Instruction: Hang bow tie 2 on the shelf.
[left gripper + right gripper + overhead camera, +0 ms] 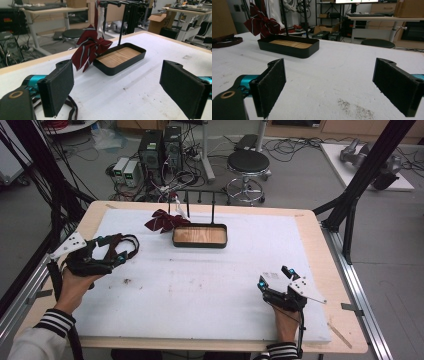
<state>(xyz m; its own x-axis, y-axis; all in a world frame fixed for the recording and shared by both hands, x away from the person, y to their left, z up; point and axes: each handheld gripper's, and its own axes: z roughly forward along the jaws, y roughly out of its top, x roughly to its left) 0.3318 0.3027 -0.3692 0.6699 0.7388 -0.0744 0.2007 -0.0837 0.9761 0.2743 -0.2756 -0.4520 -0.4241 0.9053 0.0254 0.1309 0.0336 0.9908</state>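
- My left gripper (106,251) sits released beside a dark strap loop (127,245); right gripper (275,279) released too.
- Striped bow (162,221) hangs off rack (200,202), touching black tray (200,243).
- White mat (210,285); stool (248,162) beyond.

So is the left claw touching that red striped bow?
Apart. In the left gripper view the open left claw has bare white table cover between it and the red striped bow, which hangs beside the black tray.

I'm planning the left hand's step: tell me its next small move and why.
Probably lower the left claw onto the dark strap and close: its jaws stand open and the strap lies loose just beneath them.
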